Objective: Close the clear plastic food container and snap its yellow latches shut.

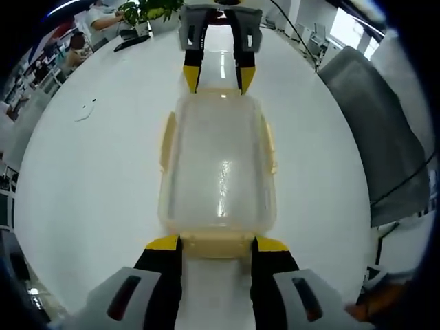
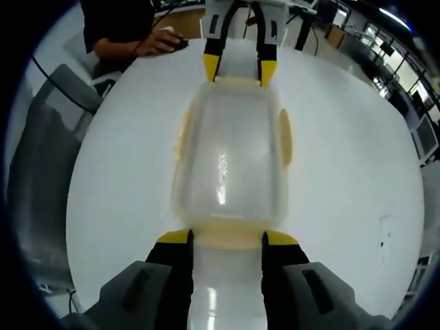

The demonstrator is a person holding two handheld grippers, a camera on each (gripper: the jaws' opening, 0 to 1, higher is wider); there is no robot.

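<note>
The clear container point(image 1: 218, 168) lies lid-on in the middle of the white surface point(image 1: 89, 179). In the left gripper view I see my left claw point(image 1: 217, 245) spread wide at the near end, its yellow tips on either side of the near yellow latch point(image 1: 216, 246), gripping nothing. The right claw point(image 1: 218, 78) faces me at the far end.

In the right gripper view my right claw point(image 2: 225, 238) stands equally wide around its near latch point(image 2: 225, 237), holding nothing. The left claw point(image 2: 238, 70) sits opposite. Side latches point(image 2: 284, 137) lie against the container's walls.
</note>
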